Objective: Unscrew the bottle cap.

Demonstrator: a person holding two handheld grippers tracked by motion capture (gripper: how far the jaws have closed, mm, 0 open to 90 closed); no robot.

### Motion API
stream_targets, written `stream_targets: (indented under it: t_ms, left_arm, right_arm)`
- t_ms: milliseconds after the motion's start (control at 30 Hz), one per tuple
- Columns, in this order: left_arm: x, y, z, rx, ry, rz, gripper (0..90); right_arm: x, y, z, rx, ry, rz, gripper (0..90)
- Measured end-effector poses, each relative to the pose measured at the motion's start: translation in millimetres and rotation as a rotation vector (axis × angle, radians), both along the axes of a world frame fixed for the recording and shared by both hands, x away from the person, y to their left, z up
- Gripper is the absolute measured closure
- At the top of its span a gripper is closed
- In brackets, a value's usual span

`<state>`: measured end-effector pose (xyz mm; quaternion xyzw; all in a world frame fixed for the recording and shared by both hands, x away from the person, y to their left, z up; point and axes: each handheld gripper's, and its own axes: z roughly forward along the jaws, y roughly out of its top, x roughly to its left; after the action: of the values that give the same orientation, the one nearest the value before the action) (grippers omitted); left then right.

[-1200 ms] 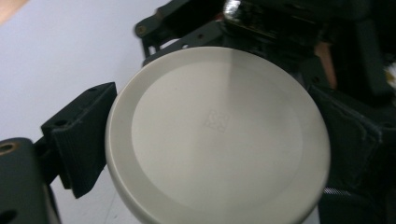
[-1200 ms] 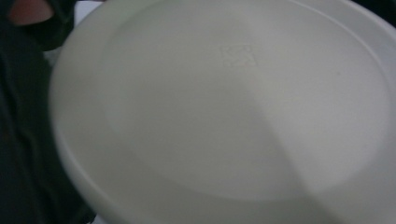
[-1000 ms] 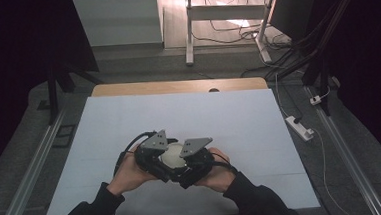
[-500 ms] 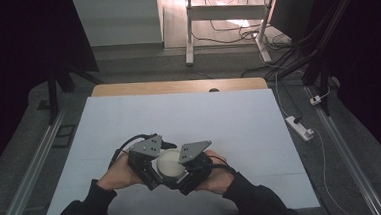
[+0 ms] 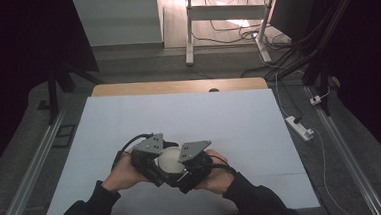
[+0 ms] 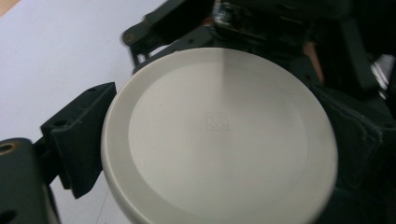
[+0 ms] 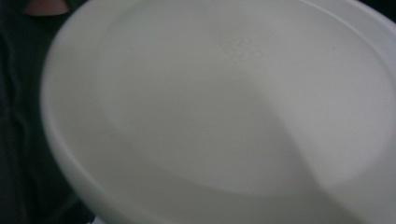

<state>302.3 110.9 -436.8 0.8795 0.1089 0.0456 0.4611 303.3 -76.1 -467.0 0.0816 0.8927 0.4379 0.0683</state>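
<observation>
A round, off-white plastic lid point(image 5: 169, 159) sits between the two hand-held grippers near the front edge of the bench point(image 5: 179, 113), slightly left of centre. In the left gripper view the lid point(image 6: 219, 135) shows a flat face with a raised rim and a small embossed mark at its middle; in the right gripper view it point(image 7: 224, 112) is blurred and very close to the camera.

The left hand-held gripper point(image 5: 149, 160) presses against the lid's left side, and a black jaw lies against the rim in the left gripper view; its jaws seem closed on the lid's edge, though the far jaw is hidden. The right hand-held gripper point(image 5: 192, 162) meets the lid from the right, but whether its jaws are clamped on the lid or merely beside it cannot be told.

Each gripper carries a grey three-cornered plate on top. The person's hands hold both grippers, dark sleeves coming in from the bottom. A white sheet covers the bench, with a wooden strip at the far edge.
</observation>
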Motion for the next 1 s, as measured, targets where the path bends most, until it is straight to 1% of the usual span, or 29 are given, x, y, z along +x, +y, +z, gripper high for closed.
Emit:
stream_targets:
  t_ms: [33, 67, 100, 133, 167, 200, 300, 333, 367, 400, 500, 600, 633, 700, 767, 1000]
  left_arm:
    - [0.0, 0.0, 0.0, 0.000, 0.000, 0.000, 7.3]
    - [0.2, -1.1, 0.2, 0.005, -0.001, 0.018, 7.3]
    - [-0.2, -3.5, 0.3, 0.004, 0.004, 0.049, 7.3]
    - [-0.2, -3.5, 0.3, 0.004, 0.004, 0.049, 7.3]
    - [-0.4, -4.1, 1.1, 0.001, 0.004, 0.062, 7.3]
    - [-0.4, -4.1, 1.1, 0.001, 0.004, 0.062, 7.3]
    - [-0.6, -2.7, 3.7, -0.019, 0.007, 0.071, 7.3]
    - [-0.5, -2.2, 4.7, -0.016, 0.005, 0.071, 7.4]
    - [-1.1, -1.0, 6.2, -0.012, -0.006, 0.082, 7.3]
    - [-1.1, -1.0, 6.2, -0.012, -0.006, 0.082, 7.3]
    - [-0.9, 2.4, 8.0, -0.030, -0.006, 0.094, 7.3]
    - [-1.0, 5.4, 10.4, -0.036, -0.011, 0.111, 7.3]
    - [-0.8, 6.9, 11.3, -0.032, -0.014, 0.114, 7.3]
    - [-1.0, 9.0, 12.2, -0.037, -0.016, 0.121, 7.3]
    - [-1.1, 11.2, 13.0, -0.030, -0.023, 0.127, 7.3]
    - [-3.2, 17.0, 13.1, -0.028, -0.047, 0.154, 7.3]
  right_arm:
    - [0.7, -0.1, -0.3, 0.001, 0.001, -0.016, 6.3]
    - [1.7, -0.7, -0.5, -0.001, -0.001, -0.025, 6.3]
    - [2.7, -1.2, -0.7, -0.002, -0.002, -0.030, 6.3]
    - [3.1, -1.6, -0.7, -0.001, 0.002, -0.036, 6.3]
    - [3.7, -2.0, -0.9, 0.000, -0.002, -0.038, 6.3]
    - [3.7, -2.0, -0.9, 0.000, -0.002, -0.038, 6.3]
    - [4.2, -2.2, -0.9, -0.001, 0.003, -0.047, 6.3]
    - [4.3, -1.9, -1.6, -0.003, 0.004, -0.046, 6.3]
    - [4.2, -1.7, -2.1, -0.004, 0.006, -0.045, 6.3]
    - [4.1, -1.5, -2.6, -0.005, 0.007, -0.047, 6.3]
    - [5.3, -1.6, -4.0, -0.009, 0.006, -0.047, 6.3]
    - [6.4, -2.6, -4.5, -0.011, 0.011, -0.055, 6.3]
    - [6.4, -2.6, -4.5, -0.011, 0.011, -0.055, 6.3]
    - [7.5, -3.7, -4.6, -0.011, 0.011, -0.062, 6.3]
    - [8.7, -5.2, -4.4, -0.012, 0.012, -0.069, 6.3]
    - [13.7, -11.5, -3.9, -0.011, 0.011, -0.094, 6.3]
